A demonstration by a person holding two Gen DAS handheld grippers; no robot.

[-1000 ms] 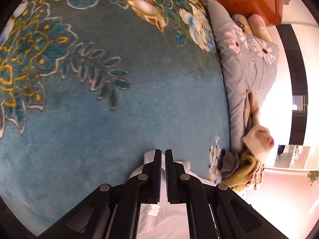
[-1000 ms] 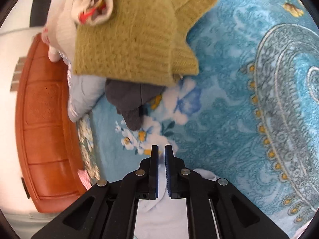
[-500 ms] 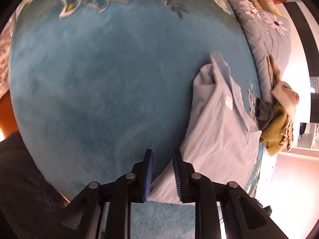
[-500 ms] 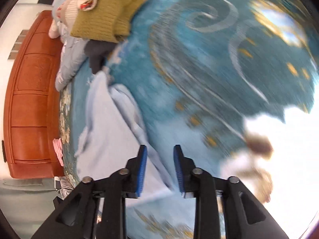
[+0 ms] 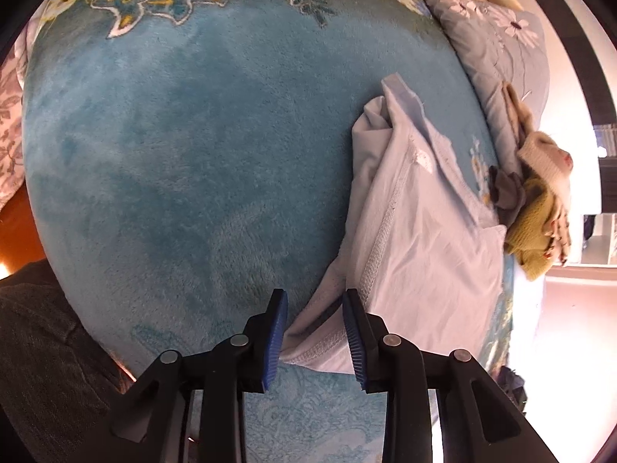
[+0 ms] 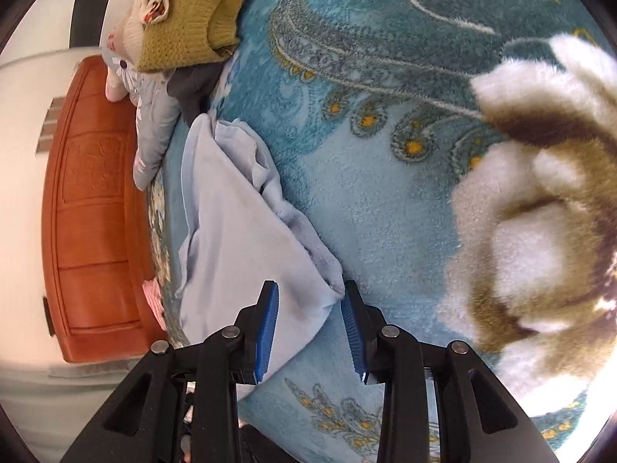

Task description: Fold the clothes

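Left wrist view: I see my left tongs [image 5: 314,333] spread, just opened, pale blue garment [image 5: 420,243] hem between the pads, unpinched. Right tongs [image 6: 308,324] likewise parted over its corner. Garment lies on the teal blanket [image 5: 185,154], near the yellow sweater [image 6: 189,11].

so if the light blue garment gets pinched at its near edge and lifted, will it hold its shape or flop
The light blue garment would probably flop: it lies in soft bunched folds, so it looks thin and limp. It likely weighs little. On the plush blue blanket it may drag rather than slide.
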